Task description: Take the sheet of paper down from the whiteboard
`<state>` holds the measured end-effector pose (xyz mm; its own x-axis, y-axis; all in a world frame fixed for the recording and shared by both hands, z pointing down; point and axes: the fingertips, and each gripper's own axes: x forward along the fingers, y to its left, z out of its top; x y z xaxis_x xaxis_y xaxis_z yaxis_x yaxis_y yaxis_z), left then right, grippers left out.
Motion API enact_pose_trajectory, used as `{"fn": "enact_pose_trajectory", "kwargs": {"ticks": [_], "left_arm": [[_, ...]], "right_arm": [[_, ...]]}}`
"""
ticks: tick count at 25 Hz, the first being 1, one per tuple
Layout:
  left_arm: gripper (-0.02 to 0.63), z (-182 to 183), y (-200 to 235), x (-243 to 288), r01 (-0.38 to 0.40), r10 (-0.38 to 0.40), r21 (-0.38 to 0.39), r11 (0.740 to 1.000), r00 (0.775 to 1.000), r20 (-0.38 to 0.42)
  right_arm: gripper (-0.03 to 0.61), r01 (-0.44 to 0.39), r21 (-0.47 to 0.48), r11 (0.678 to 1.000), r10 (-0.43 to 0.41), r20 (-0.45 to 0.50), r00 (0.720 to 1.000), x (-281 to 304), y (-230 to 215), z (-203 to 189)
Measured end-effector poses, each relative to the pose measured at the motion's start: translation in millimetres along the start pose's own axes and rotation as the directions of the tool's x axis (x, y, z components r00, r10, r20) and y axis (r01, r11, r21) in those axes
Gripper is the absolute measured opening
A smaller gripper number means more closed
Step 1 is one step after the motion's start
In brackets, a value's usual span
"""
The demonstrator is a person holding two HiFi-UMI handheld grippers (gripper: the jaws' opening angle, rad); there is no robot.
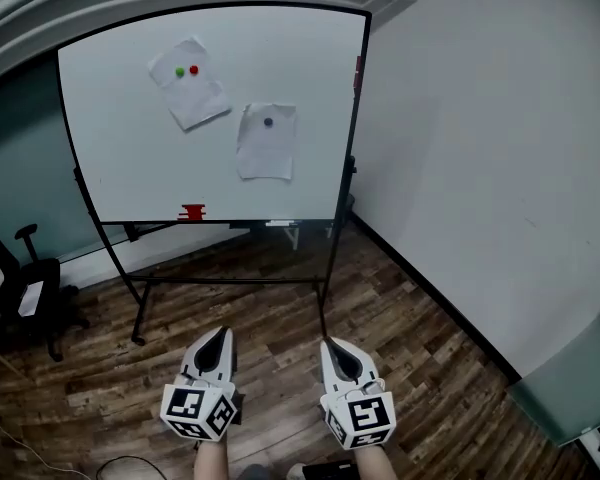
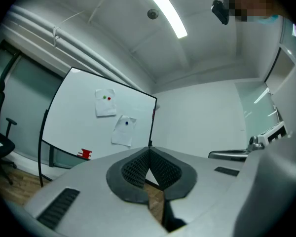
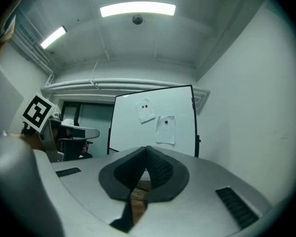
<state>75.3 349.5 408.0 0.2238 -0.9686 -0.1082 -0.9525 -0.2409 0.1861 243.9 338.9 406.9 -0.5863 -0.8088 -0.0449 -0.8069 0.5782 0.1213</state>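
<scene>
A whiteboard on a wheeled stand faces me across the room. Two crumpled paper sheets hang on it. The upper left sheet is pinned by a green magnet and a red magnet. The lower right sheet is held by one dark blue magnet. My left gripper and right gripper hang low near me, both shut and empty, far from the board. Both sheets also show in the two gripper views beyond the jaw tips.
A red eraser sits on the board's tray. A black office chair stands at the left. A white wall runs along the right. Wood flooring lies between me and the board's stand legs.
</scene>
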Motion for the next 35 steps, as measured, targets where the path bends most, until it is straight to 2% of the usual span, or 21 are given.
{"fn": "enact_pose_trajectory", "kwargs": {"ticks": [3,5,9,11,13,15,21,26,29,35], "left_arm": [[0.023,-5.6,5.3,22.6,0.000,0.000,-0.011,1.000,1.000,-0.012],[0.023,-5.5,14.6,38.5,-0.007,0.007,-0.012,1.000,1.000,-0.009],[0.023,-9.3,40.5,78.1,-0.012,0.011,-0.024,1.000,1.000,-0.008],[0.023,-12.8,58.3,104.4,-0.010,0.010,-0.024,1.000,1.000,-0.007],[0.023,-15.1,82.3,136.9,-0.005,0.005,-0.026,1.000,1.000,0.001],[0.023,-16.0,109.1,176.6,0.008,-0.008,-0.027,1.000,1.000,0.010],[0.023,6.6,197.1,313.7,0.067,-0.067,-0.001,0.998,0.998,0.007],[0.023,37.1,266.3,413.6,0.132,-0.132,0.026,0.991,0.991,0.025],[0.023,44.6,290.4,456.0,0.158,-0.160,0.041,0.987,0.987,0.027],[0.023,53.3,308.3,506.8,0.195,-0.197,0.043,0.980,0.979,0.055]], "right_arm": [[0.012,-0.082,0.066,0.994,0.081,0.021,0.996,18.8,-8.6,-3.0],[0.012,-0.087,0.068,0.994,0.085,0.034,0.996,34.5,-18.0,-3.8],[0.012,-0.057,0.057,0.997,0.054,0.054,0.997,77.5,-41.2,-8.3],[0.012,-0.050,0.072,0.996,0.045,0.064,0.997,107.9,-53.4,-9.7],[0.012,-0.037,0.048,0.998,0.034,0.057,0.998,146.0,-63.3,-13.6],[0.012,-0.024,0.024,0.999,0.023,0.056,0.998,189.9,-73.9,-20.0],[0.012,0.000,0.070,0.998,-0.004,0.055,0.998,352.9,-101.3,-19.4],[0.012,0.056,-0.002,0.998,-0.056,0.066,0.996,474.2,-112.9,-1.5],[0.014,0.113,-0.056,0.992,-0.111,0.042,0.993,518.3,-129.2,-4.3],[0.013,0.166,-0.030,0.986,-0.164,0.055,0.985,560.9,-152.3,-6.0]]}}
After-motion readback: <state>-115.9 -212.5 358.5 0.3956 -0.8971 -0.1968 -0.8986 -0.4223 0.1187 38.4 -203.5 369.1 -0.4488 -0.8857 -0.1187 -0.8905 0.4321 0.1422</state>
